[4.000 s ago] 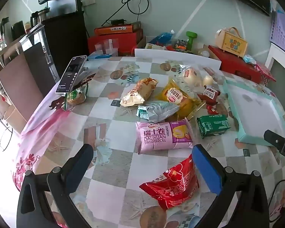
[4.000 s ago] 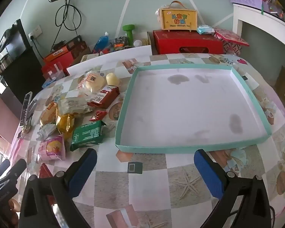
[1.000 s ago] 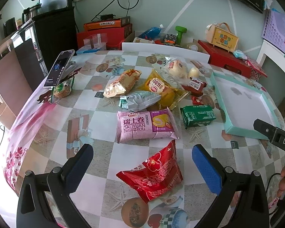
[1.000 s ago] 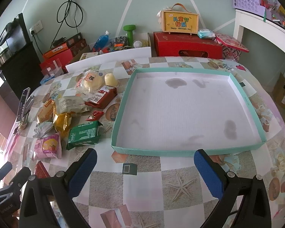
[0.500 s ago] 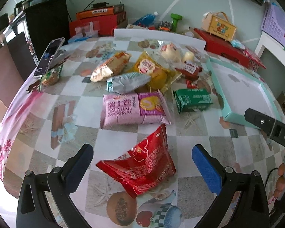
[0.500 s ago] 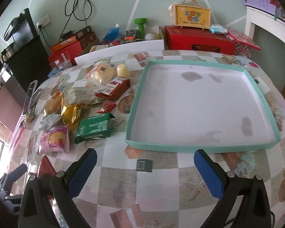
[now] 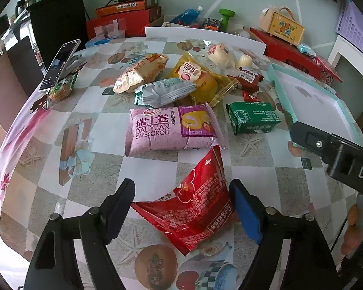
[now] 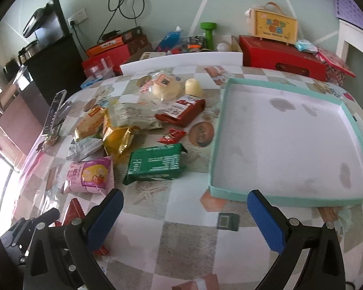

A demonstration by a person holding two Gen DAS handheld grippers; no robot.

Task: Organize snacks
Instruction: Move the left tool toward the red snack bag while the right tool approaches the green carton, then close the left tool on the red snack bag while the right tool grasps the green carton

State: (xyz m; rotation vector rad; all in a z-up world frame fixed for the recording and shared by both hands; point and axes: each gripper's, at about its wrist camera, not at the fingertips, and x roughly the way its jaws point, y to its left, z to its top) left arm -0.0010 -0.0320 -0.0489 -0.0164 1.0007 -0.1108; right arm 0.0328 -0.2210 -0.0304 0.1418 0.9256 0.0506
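Snack pile sits mid-table w/ the teal-rimmed tray [image 8: 232, 194] off to its right, tray bare inside. Left gripper [image 7: 182, 209] is down over the red snack bag [image 7: 193, 207], fingers apart, one either side of the bag's lower half: black pad at its left corner, blue pad by its right edge. Whether the pads touch the foil yet I can't tell; bag looks a bit crumpled between them, so prob. closing, not clamped. Key relation: bag's long axis runs from near-left up to far-right, pointed tip ending just beside the pink Swiss roll pack [image 7: 167, 130], so the fingers straddle it roughly across its width, which is the right way to pinch. Bag lies directly ahead of and under the left tool; right gripper [image 8: 184, 217] hovers wide apart over bare tablecloth [image 8: 181, 246] near the tray's front corner, well away from the bag, holding nothing. So left hand is the nearer one for this pick; tray lies to its right, past the green pack [image 7: 253, 118]. Foil is slippery and puffy, so grip could slide off. Other snacks remain untouched on the table beyond.
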